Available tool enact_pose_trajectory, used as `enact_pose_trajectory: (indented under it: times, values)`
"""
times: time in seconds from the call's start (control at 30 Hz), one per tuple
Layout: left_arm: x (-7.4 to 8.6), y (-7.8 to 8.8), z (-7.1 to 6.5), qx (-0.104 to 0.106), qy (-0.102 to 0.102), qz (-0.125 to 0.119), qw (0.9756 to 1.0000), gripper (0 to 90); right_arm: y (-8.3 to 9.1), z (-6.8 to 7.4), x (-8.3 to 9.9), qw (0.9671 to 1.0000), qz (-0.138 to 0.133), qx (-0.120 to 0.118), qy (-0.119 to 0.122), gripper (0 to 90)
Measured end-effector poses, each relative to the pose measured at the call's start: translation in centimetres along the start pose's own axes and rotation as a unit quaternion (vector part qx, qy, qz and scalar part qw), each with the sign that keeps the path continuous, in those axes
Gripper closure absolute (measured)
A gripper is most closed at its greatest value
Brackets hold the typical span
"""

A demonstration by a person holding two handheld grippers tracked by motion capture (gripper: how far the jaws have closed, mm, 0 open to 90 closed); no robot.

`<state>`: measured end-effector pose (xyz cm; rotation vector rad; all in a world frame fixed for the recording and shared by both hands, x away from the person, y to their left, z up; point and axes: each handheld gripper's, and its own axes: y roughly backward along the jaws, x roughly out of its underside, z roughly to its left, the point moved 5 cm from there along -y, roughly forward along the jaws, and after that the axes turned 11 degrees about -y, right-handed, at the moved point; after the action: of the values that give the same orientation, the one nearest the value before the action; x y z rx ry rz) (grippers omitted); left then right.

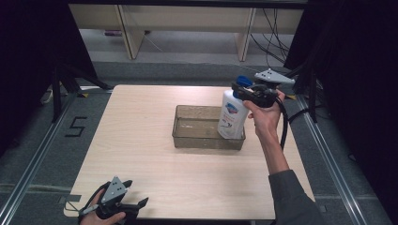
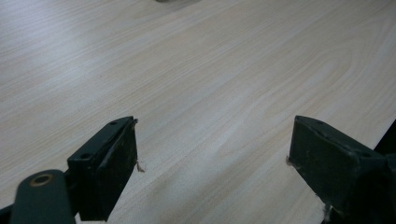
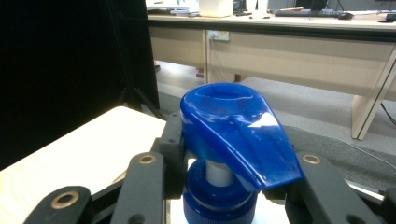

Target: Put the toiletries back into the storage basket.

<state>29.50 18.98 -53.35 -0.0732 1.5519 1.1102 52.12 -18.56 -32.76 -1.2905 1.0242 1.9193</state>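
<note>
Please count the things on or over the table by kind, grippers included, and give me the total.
Bottle, white with a blue pump: 1
Tray, clear brownish plastic: 1
Grippers, left gripper open above the table, right gripper shut on the bottle neck: 2
Total: 4

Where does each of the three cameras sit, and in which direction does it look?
High view: sits above the person's side and looks forward and down on the table; both forearms enter from below.
Left gripper view: rides on the left hand-held gripper and looks along its open jaws over bare tabletop.
Right gripper view: rides on the right hand-held gripper, looking level at the blue pump clamped below its head.
Shared: the high and right gripper views both show the pump bottle, held at the tray.
</note>
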Motion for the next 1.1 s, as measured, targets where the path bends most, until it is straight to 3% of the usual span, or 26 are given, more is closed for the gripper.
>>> enact_pose_trajectory:
  times: [0.5,0.63,0.73,1.0,1.03,1.1]
  values:
    - [0.0,0.0,0.1,-0.002,-0.003,0.002,1.0,14.8,0.0,-0.1,1.5,0.9999,0.009,-0.005,-0.012,61.5]
    - [0.0,0.0,0.0,-0.001,-0.001,0.0,1.0,14.8,0.1,-0.2,1.7,0.9999,0.014,-0.006,-0.004,61.5]
    - [0.0,0.0,0.1,-0.002,-0.003,0.002,1.0,14.8,0.1,-0.2,2.0,0.9997,0.019,-0.008,-0.013,61.4]
    - [0.0,0.0,-0.1,-0.001,0.001,-0.002,1.0,14.8,0.3,-0.2,2.3,0.9999,0.015,-0.004,-0.006,61.3]
    - [0.0,0.0,0.0,-0.001,0.001,-0.002,1.0,14.8,0.4,0.0,2.5,0.9997,0.014,-0.002,-0.018,61.3]
    - [0.0,0.1,0.0,-0.001,-0.005,0.004,1.0,14.8,0.3,0.0,2.5,0.9999,0.011,-0.005,-0.007,61.3]
